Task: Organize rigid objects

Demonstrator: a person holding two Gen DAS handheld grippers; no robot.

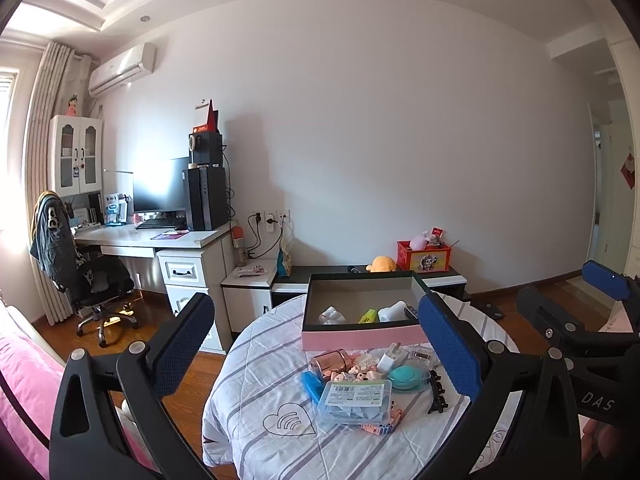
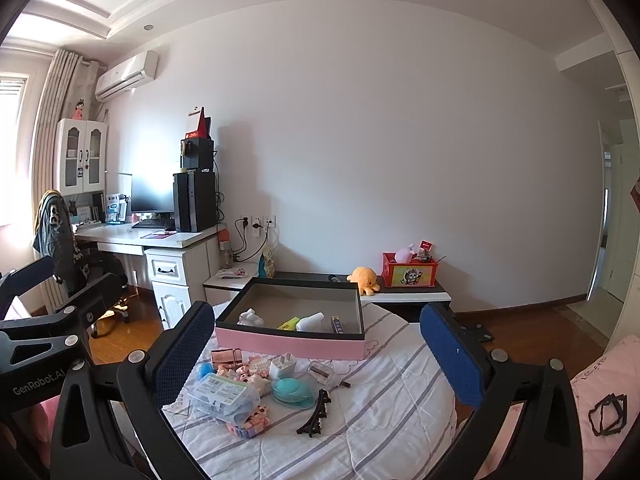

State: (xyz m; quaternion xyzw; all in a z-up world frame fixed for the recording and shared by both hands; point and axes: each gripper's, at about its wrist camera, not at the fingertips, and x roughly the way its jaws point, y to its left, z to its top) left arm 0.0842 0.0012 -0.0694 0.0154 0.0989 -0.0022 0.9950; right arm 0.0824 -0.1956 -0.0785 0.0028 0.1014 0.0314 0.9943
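Note:
A pink box with a black rim (image 1: 362, 338) (image 2: 288, 346) lies open on the striped quilt (image 1: 256, 392) (image 2: 380, 392); inside are a white figure (image 1: 332, 314), a yellow marker (image 2: 290, 323) and a white block (image 2: 312, 322). In front of it lies a heap: a clear plastic case (image 1: 356, 398) (image 2: 222, 394), a teal round case (image 1: 406, 377) (image 2: 292, 390), a white charger (image 1: 390, 358) (image 2: 282, 366), a black hair clip (image 1: 436, 392) (image 2: 318, 414), a rose-gold jar (image 1: 330, 362). My left gripper (image 1: 320, 344) and right gripper (image 2: 316, 356) hover open above the heap, holding nothing.
Behind the bed stand a low cabinet with a red box (image 1: 423, 258) and an orange plush (image 2: 363, 278). A desk with a computer (image 1: 204, 196) and an office chair (image 1: 92, 280) fill the left. Wooden floor (image 2: 532, 328) lies to the right, a pink pillow (image 2: 604, 396) at the right edge.

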